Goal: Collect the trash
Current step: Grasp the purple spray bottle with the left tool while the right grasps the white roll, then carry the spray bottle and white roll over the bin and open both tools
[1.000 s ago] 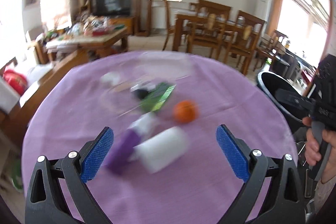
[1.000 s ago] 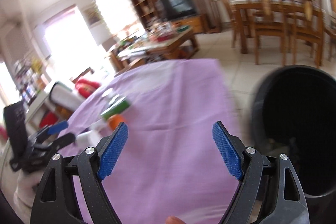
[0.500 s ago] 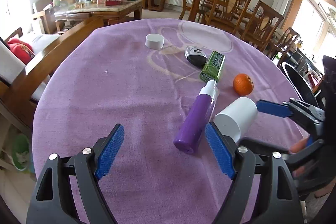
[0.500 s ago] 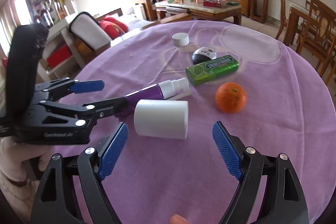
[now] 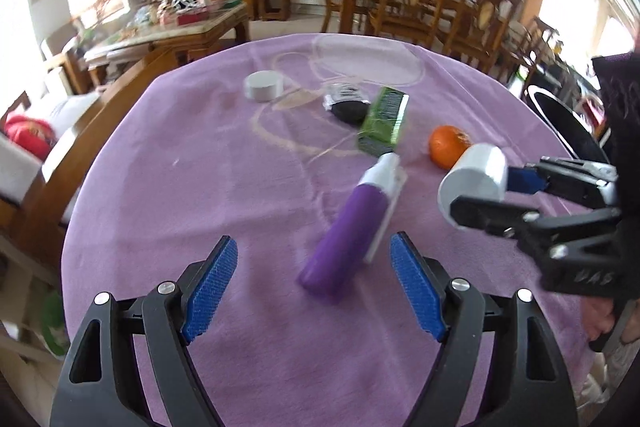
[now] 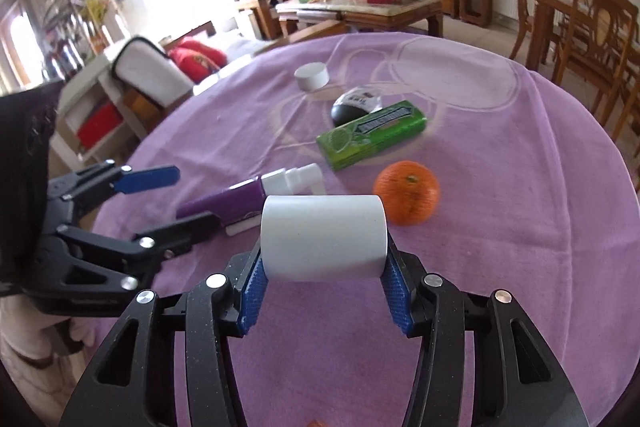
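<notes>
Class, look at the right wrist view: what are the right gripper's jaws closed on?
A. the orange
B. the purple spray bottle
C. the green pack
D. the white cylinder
D: the right gripper has its blue pads pressed against both ends of the white cylinder; every other item lies on the purple cloth.

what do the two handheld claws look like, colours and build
Both match: the left claw and right claw have matte black speckled plastic frames with triangular cut-outs, silver round bolt heads at the pivots, and blue textured pads on the inside of each finger. No cables show.
</notes>
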Demonstrator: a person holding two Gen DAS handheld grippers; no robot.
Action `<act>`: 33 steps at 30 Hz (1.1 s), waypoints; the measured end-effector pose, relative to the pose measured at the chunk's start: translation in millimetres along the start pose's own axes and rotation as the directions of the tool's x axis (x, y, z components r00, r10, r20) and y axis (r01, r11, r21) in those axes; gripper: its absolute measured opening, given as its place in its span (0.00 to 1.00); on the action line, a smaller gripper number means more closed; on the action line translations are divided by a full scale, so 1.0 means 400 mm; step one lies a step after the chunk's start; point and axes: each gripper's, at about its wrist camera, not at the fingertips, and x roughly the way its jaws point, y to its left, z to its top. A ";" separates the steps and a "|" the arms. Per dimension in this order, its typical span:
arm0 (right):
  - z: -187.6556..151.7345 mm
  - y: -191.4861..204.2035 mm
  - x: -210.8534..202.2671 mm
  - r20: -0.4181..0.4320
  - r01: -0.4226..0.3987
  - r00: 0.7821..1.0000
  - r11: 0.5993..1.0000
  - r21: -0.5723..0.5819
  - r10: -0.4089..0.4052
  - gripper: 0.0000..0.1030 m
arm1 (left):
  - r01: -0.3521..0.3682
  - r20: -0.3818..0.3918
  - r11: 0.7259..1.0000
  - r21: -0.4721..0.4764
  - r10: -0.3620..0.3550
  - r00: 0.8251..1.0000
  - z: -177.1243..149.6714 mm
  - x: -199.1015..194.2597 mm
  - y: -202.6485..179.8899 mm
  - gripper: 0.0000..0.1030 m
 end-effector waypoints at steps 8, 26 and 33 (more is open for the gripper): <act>-0.017 -0.052 -0.101 0.063 -0.015 0.998 0.999 0.031 0.013 0.49 | -0.014 -0.063 0.998 0.069 0.018 0.998 0.039 0.068 -0.058 0.32; -0.051 -0.160 -0.252 0.190 -0.036 0.982 0.995 0.094 0.017 0.49 | 0.121 0.213 0.992 0.026 -0.123 0.969 0.090 -0.097 -0.171 0.28; -0.089 -0.268 -0.388 0.289 0.012 0.955 0.987 0.159 -0.058 0.49 | 0.194 0.264 0.973 0.122 -0.220 0.939 0.155 -0.120 -0.355 0.28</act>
